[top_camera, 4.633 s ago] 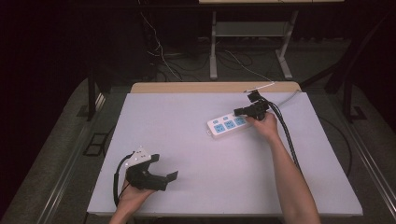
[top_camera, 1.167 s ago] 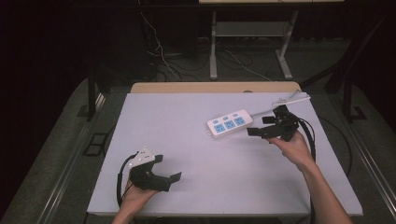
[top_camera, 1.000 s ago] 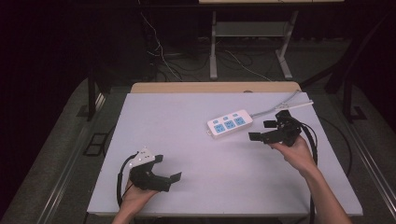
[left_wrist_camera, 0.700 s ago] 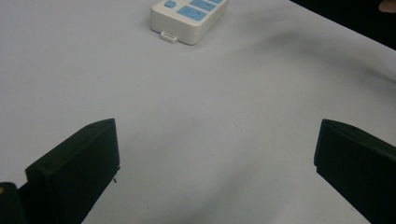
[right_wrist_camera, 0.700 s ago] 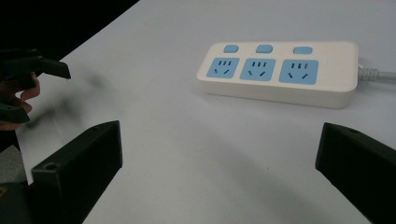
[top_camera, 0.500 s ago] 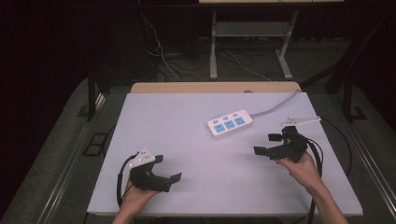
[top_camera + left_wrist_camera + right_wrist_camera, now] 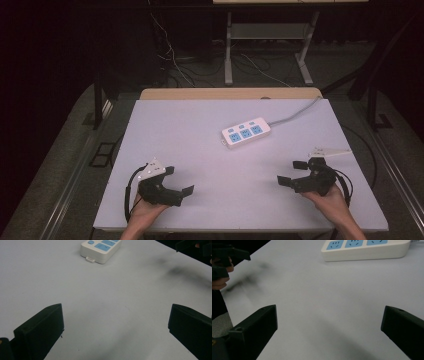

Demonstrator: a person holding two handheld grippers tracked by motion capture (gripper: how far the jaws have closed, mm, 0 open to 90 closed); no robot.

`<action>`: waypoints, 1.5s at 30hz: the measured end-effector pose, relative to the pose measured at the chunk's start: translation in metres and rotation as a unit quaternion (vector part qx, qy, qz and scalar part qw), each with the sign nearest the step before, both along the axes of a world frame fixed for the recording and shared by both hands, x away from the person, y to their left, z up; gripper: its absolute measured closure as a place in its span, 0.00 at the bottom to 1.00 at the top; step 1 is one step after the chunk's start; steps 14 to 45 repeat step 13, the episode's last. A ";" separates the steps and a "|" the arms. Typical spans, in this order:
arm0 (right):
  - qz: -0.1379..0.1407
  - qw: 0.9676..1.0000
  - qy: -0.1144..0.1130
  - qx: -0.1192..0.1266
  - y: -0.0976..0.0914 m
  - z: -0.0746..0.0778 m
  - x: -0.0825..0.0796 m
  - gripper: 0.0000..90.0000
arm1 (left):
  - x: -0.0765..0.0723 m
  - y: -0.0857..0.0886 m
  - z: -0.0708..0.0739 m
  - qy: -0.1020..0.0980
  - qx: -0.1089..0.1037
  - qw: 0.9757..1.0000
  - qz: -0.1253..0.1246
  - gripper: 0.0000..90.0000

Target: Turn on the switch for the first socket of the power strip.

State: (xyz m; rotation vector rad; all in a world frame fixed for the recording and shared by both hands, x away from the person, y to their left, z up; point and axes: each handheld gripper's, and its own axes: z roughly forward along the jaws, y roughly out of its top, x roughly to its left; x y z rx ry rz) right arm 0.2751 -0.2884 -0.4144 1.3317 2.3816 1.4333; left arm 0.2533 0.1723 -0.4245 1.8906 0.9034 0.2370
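white power strip [image 7: 246, 133] with blue sockets, pale lilac table [image 7: 200, 130], black grippers.

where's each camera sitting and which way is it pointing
High view: above the person's side, looking forward and down on the white table; both hands, left gripper, right gripper.
Left gripper view: low over the table, looking between its open black jaws towards the white three-socket power strip with blue faces.
Right gripper view: same, facing the strip from its side.
All views share the strip.
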 end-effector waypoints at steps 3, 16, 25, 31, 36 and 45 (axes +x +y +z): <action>-0.004 1.000 -0.001 -0.003 -0.002 -0.005 -0.007 0.00 | 0.000 0.000 0.000 0.000 0.000 1.000 0.001 0.00; -0.015 1.000 -0.017 0.002 -0.012 -0.015 -0.027 0.00 | 0.000 0.001 0.000 0.002 0.003 1.000 0.001 0.00; -0.015 1.000 -0.017 0.002 -0.012 -0.015 -0.027 0.00 | 0.000 0.001 0.000 0.002 0.003 1.000 0.001 0.00; -0.015 1.000 -0.017 0.002 -0.012 -0.015 -0.027 0.00 | 0.000 0.001 0.000 0.002 0.003 1.000 0.001 0.00; -0.015 1.000 -0.017 0.002 -0.012 -0.015 -0.027 0.00 | 0.000 0.001 0.000 0.002 0.003 1.000 0.001 0.00; -0.015 1.000 -0.017 0.002 -0.012 -0.015 -0.027 0.00 | 0.000 0.001 0.000 0.002 0.003 1.000 0.001 0.00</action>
